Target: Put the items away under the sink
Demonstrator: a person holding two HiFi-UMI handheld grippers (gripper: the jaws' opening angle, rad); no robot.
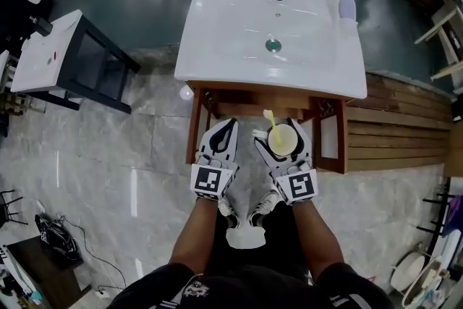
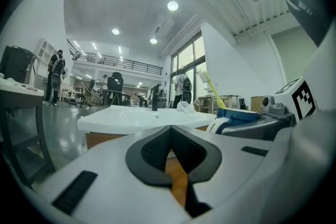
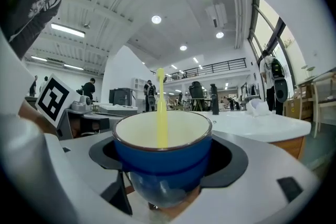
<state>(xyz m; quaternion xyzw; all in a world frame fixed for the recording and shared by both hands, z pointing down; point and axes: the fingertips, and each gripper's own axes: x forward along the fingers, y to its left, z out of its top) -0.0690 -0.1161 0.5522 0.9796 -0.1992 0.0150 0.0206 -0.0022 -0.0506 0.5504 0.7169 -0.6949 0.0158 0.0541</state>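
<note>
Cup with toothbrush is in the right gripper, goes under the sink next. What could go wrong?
1. The toothbrush stands loose and tall in the cup; it may catch the sink or the wooden frame and flip out.
2. The right gripper clamps the cup's rounded wall; a tilt might slip it.

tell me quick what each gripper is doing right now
Left gripper: closed, empty.
Right gripper: closed on the blue cup with a yellow toothbrush in it.

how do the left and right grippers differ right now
The left gripper has its jaws together, the right gripper has them wide. The left is empty, the right grips a blue cup holding a yellow toothbrush. Both are white with marker cubes.
</note>
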